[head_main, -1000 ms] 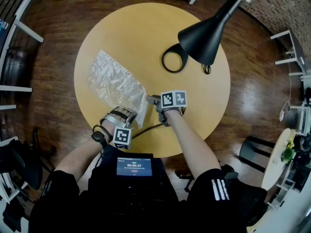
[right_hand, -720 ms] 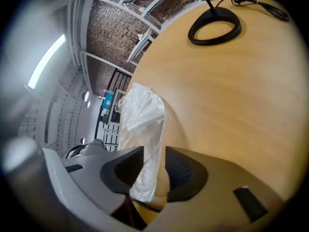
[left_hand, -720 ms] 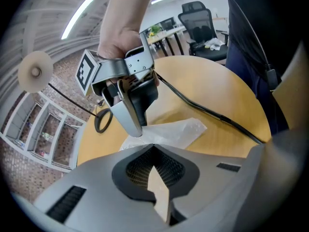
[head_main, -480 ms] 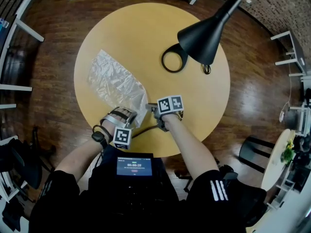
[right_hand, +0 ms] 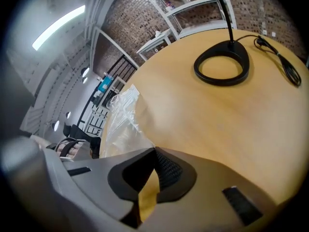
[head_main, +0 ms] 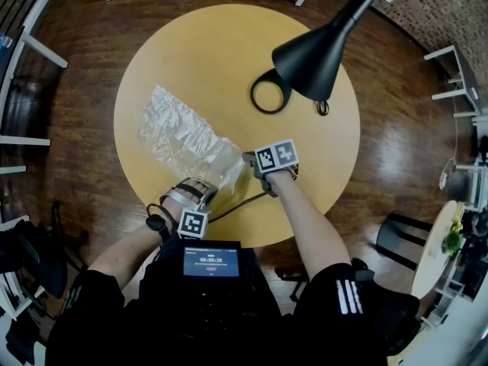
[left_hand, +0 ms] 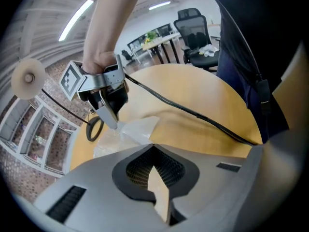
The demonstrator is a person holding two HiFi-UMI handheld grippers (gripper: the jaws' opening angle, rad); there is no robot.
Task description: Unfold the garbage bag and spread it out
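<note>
A translucent, crinkled garbage bag (head_main: 181,134) lies on the left half of the round wooden table (head_main: 305,166). My right gripper (head_main: 248,161) is shut on the bag's near right corner; the left gripper view shows its fingertips (left_hand: 112,121) pinching the plastic (left_hand: 137,128). My left gripper (head_main: 207,188) is shut at the bag's near edge, and the film runs in under its jaws (left_hand: 153,170). The strip of bag between the two grippers is pulled up off the table. In the right gripper view the bag (right_hand: 123,122) rises just left of the jaws (right_hand: 153,170).
A black desk lamp stands at the back right, with its ring base (head_main: 268,96) on the table and its shade (head_main: 313,56) hanging over it. A dark cable (head_main: 236,202) crosses the near table edge. White furniture and chairs surround the table.
My right gripper has shut on the bag's near right corner and drawn it to the right. The left gripper has shifted slightly toward the near edge, so the bag's near end is stretched wider.
</note>
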